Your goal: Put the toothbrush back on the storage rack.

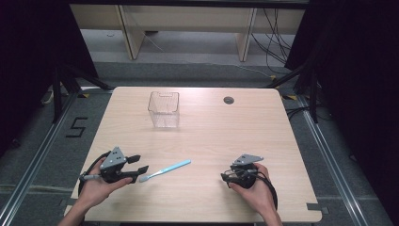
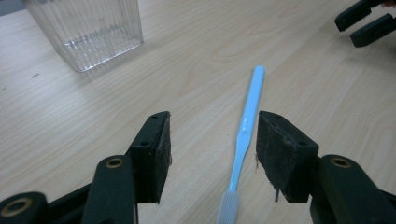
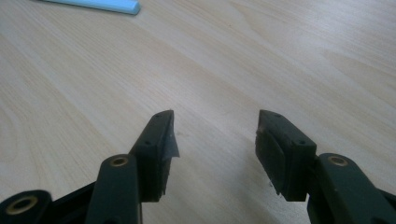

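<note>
My left gripper was spread wide around the blue toothbrush lying flat on the surface, not touching it; my right gripper sat apart too, holding nothing.

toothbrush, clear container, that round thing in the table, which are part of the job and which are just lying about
Part of the job:
- blue toothbrush, lying flat between the open jaws of the left gripper
- clear ribbed container, probably where it goes

Just lying about:
- grey cable grommet in the table
- right gripper, open, over bare wood
</note>
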Demonstrator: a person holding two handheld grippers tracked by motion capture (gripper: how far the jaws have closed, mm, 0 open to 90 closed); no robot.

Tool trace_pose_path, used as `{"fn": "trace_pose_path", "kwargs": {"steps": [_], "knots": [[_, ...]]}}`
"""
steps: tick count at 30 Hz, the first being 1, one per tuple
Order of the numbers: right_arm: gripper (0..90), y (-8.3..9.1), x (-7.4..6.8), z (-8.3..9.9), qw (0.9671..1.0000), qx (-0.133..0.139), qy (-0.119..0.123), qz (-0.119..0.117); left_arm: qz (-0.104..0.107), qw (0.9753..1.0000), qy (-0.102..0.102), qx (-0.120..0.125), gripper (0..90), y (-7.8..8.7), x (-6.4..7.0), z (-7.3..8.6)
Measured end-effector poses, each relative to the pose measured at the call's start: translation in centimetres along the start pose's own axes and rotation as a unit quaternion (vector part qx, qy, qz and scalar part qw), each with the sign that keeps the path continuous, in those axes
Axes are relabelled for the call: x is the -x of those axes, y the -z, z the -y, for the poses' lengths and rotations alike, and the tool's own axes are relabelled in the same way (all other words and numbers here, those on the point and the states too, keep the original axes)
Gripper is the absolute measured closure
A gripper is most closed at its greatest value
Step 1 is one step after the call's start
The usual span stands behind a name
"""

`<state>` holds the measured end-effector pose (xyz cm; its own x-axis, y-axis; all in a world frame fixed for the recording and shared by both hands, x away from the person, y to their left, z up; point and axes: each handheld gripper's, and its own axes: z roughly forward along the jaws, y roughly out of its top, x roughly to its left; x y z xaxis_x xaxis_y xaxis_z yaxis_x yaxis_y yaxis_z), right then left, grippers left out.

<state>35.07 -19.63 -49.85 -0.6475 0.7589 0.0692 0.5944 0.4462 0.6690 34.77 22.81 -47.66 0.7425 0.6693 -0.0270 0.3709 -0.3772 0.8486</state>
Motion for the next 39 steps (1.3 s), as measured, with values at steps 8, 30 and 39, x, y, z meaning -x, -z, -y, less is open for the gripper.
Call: {"fn": "trace_pose_path", "kwargs": {"steps": [8, 30, 39], "knots": [[47.4, 0.1, -0.2, -0.2, 1.0, -0.007, -0.002, -0.005, 0.018, 0.998, -0.032, -0.052, 47.0, -1.7, 0.8, -2.2], [46.2, 0.5, 0.0, -0.4, 0.9996, -0.005, 0.028, 0.001, 0.08, 0.9405, -0.158, -0.29, 54.9, -7.4, 2.1, -6.0], [46.0, 0.7, -0.2, -0.5, 0.9998, -0.011, 0.018, -0.001, 0.092, 0.9229, -0.114, -0.356, 56.6, -8.8, 1.6, -7.1]]}}
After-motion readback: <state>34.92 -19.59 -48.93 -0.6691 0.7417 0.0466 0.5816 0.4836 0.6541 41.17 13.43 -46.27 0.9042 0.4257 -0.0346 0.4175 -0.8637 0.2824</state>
